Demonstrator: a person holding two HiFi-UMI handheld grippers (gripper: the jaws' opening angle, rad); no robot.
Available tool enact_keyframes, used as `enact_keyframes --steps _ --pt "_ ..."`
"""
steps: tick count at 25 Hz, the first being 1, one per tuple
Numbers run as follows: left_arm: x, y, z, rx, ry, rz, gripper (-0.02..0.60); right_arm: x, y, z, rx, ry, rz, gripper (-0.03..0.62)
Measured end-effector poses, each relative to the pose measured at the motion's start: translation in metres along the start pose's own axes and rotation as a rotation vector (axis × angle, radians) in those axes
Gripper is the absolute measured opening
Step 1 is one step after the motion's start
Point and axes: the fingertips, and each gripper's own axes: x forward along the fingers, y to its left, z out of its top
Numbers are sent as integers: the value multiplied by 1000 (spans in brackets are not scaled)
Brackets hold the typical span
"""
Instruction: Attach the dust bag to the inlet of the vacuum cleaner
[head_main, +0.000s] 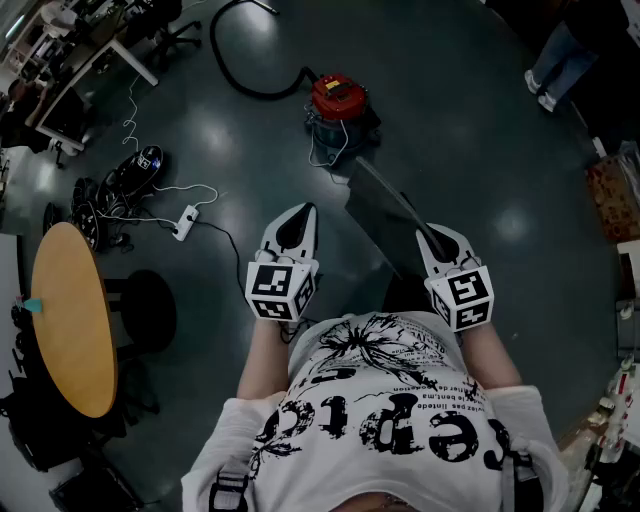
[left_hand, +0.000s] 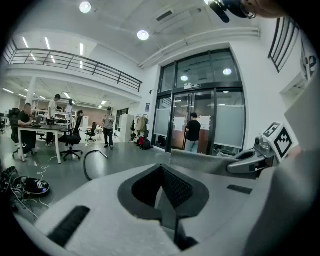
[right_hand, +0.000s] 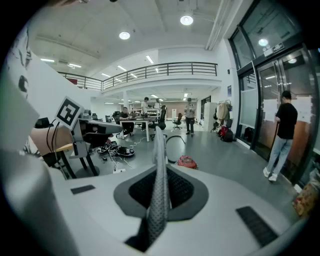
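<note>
Tongs of the left gripper (head_main: 299, 218) and the right gripper (head_main: 432, 240) are seen in the head view, held out before the person's printed shirt (head_main: 400, 400). A flat grey dust bag (head_main: 375, 205) is carried in the right tongs and reaches up-frame towards the red vacuum cleaner (head_main: 338, 100), which stands on the floor (head_main: 480, 120) apart from the bag. A round wooden table (head_main: 70, 320) is noted at left.

In the left gripper view, the left tongs are pressed together with nothing between them. The bag's edge is visible beyond.

In the right gripper view, the right tongs are clamped on the bag, seen edge-on. The vacuum cleaner is on the floor beyond.
</note>
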Motion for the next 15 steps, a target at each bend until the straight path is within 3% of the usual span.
enact_keyframes --steps 5,11,15 --pt "73 -8 17 -33 4 79 2 34 -76 14 -44 19 87 21" --pt "165 -13 61 -59 -7 207 2 73 -176 60 -133 23 217 22" --pt "220 -16 67 -102 -11 280 2 102 -241 69 -157 37 275 21"
